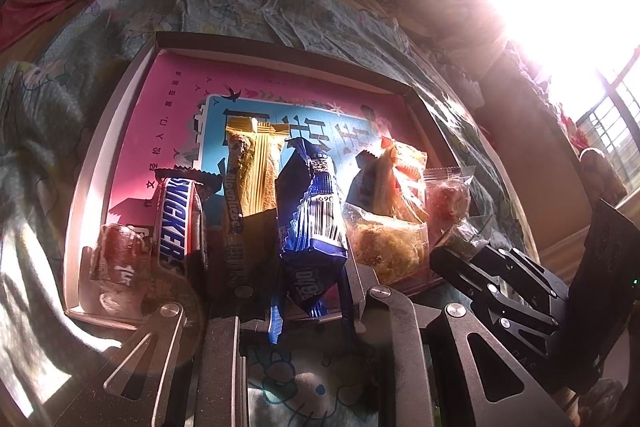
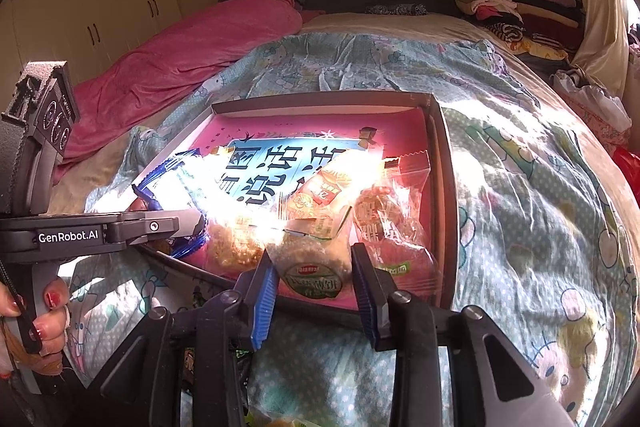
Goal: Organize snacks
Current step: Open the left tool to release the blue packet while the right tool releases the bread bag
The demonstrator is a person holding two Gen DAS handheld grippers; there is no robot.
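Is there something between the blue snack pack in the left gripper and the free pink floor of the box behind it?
Nothing visible blocks it. The left gripper holds the blue snack pack at its near end, over the box's front edge. The yellow bar lies left of it and the clear-wrapped pastry right, leaving a lane between.
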